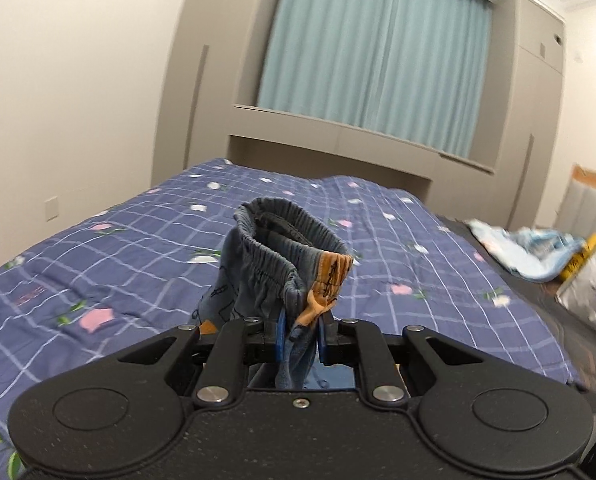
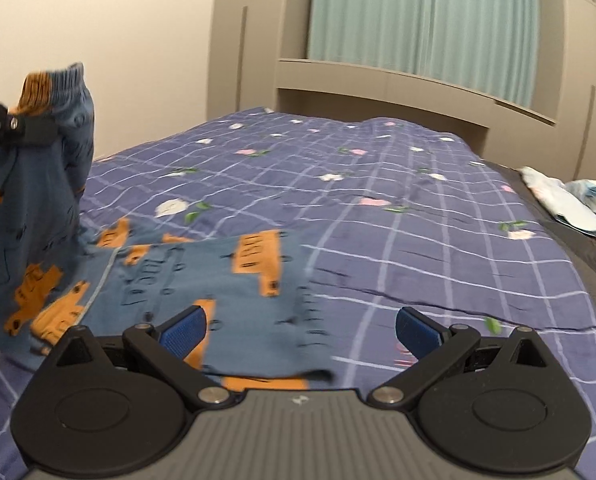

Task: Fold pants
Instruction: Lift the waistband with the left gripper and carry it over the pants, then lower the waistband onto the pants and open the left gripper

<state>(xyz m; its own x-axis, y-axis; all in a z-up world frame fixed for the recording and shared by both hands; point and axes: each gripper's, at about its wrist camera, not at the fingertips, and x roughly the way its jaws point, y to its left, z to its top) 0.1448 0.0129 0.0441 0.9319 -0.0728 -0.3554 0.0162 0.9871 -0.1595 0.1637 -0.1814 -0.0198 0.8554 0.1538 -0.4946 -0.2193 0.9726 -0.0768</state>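
Clearly the left tongs (image 1: 301,340) clench the pants' waistband (image 1: 293,240) — carry it squarely over toward the legs at six o'clock on the bed (image 2: 418,220); right tongs (image 2: 298,330) released.

Home bedroom: quilted bed (image 2: 378,208), curtains (image 1: 378,72), wardrobes (image 1: 201,92).

A: The pants (image 2: 201,276) are looking like soft matt cloth — the gathered waistband (image 1: 281,252) is showing ribbed elastic.

B: And the bed cover (image 2: 418,216) is reading as thin woven cloth, creasing in fine lines. The left hand-held gripper (image 1: 301,338) is showing matt, faintly grainy black plastic with shiny metal pins.

A: The right hand-held gripper (image 2: 300,330) is wearing rough-textured blue pads (image 2: 181,334) — its grey body is looking ridged. The curtain (image 1: 370,64) is hanging as smooth matt fabric.
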